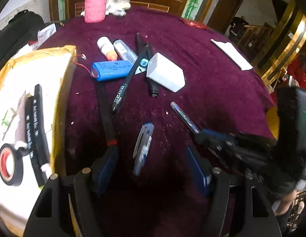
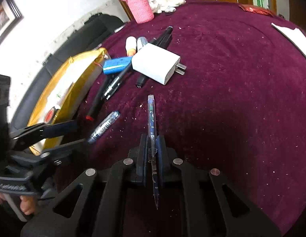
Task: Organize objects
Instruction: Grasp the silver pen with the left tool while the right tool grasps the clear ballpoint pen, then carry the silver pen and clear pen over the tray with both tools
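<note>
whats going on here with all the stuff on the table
A person is sorting clutter on a maroon tablecloth with two handheld grippers. The right gripper is shut on a blue pen. The left gripper is open around a second blue pen, not gripping it. A white charger and blue battery pack lie in the pile beyond.

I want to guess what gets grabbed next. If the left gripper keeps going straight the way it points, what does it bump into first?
Probably the blue pen lying on the purple tablecloth. It sits right between the open fingers of the left gripper, though how near is hard to judge.
</note>
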### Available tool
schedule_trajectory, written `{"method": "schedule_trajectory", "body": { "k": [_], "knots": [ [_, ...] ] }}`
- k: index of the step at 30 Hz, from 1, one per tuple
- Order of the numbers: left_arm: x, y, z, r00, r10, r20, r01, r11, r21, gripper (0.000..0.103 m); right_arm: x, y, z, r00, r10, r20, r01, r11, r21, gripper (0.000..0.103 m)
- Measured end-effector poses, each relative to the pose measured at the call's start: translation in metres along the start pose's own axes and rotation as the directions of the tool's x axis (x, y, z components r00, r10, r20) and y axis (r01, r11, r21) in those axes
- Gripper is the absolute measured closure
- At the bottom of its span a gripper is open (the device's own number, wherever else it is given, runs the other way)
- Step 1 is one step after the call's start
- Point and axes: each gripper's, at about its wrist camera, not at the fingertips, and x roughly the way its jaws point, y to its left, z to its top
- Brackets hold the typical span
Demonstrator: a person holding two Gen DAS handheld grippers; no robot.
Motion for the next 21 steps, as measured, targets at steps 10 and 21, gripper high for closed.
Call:
{"method": "schedule_trajectory", "body": {
  "k": [10, 21],
  "knots": [
    [0.013, -0.010, -0.004, 0.998, 0.044, -0.051, -0.042, 0.998, 0.046, 0.087, -0.002, -0.001, -0.001, 1.000, 0.026, 0.006, -0.026, 1.000, -0.003, 0.093],
    [0.001, -0.004, -0.005, 0.999, -0.036, 0.002, 0.036, 0.999, -0.034, 0.090, -0.005, 0.006, -0.004, 0.999, -0.034, 0.036, 0.036, 0.998, -0.042, 0.094]
  ]
}}
